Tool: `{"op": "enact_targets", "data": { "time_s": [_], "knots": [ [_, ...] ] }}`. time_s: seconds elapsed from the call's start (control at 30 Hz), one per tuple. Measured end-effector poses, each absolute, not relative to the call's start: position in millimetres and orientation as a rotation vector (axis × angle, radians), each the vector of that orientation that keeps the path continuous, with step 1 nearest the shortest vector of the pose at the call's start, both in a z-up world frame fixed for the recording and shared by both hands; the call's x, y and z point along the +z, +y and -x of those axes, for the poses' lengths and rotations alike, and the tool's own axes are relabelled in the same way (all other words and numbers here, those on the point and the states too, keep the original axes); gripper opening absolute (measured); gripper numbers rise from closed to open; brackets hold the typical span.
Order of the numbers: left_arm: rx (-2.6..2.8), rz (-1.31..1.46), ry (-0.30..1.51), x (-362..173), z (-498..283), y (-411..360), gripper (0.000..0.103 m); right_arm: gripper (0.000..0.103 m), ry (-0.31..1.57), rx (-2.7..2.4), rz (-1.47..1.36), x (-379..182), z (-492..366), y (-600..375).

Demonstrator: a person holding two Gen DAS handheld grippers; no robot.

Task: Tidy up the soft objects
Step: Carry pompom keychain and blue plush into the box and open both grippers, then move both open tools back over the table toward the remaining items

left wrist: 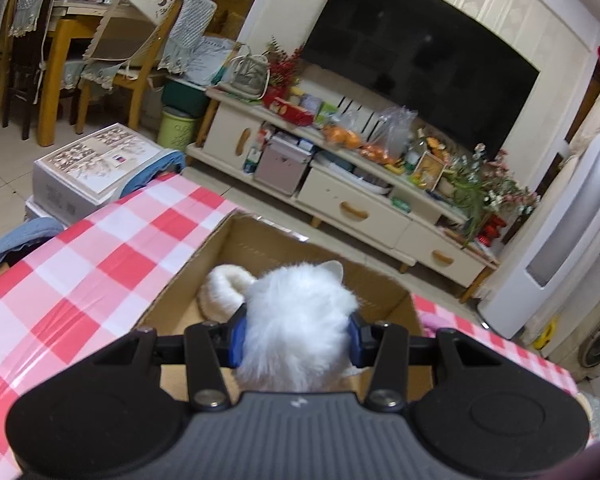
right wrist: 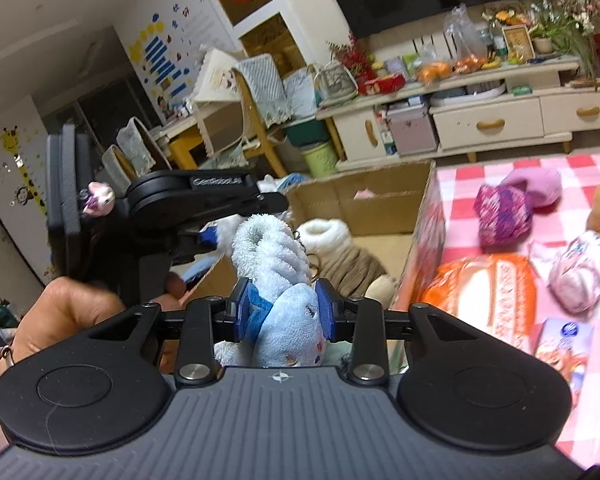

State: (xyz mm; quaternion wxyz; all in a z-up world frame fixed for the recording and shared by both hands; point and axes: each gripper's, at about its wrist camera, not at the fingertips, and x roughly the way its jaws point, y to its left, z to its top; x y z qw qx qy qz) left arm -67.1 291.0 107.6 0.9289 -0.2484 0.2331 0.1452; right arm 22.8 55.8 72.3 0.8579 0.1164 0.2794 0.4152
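Now | left hand-held gripper [left wrist: 296, 334] clamps white fluffy toy [left wrist: 298, 320] over cardboard box [left wrist: 260, 240] | right hand-held gripper [right wrist: 281, 312] clamps blue plush [right wrist: 288, 308]

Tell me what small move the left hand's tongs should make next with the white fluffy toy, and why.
Probably lower a little, then open. The left tongs are shut on the white fluffy toy, which already hangs over the open cardboard box, where a cream slipper lies. The right tongs hold a light blue plush that waits its turn.

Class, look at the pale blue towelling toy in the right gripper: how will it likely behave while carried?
The pale blue towelling toy probably squashes: the right gripper visibly pinches it. It looks floppy, its upper part curling over unsupported. Terry pile likely resists slipping.
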Motion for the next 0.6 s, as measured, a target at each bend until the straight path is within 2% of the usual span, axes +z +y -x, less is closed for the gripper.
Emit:
{"op": "enact_targets", "data": {
  "time_s": [0.3, 0.37, 0.53, 0.6],
  "knots": [
    [0.328, 0.496, 0.512, 103, 66, 298, 0.047, 0.048, 0.662, 0.903, -0.240, 70, -21, 70],
    [0.336, 0.491, 0.515, 103, 66, 298, 0.047, 0.059, 0.671, 0.904, -0.228, 71, -19, 70],
    [0.357, 0.460, 0.514, 107, 65, 294, 0.066, 0.094, 0.634, 0.891, -0.208, 75, -8, 58],
    [0.363, 0.441, 0.503, 111, 66, 291, 0.074, 0.098, 0.603, 0.880, -0.203, 79, -6, 51]
  ]
}}
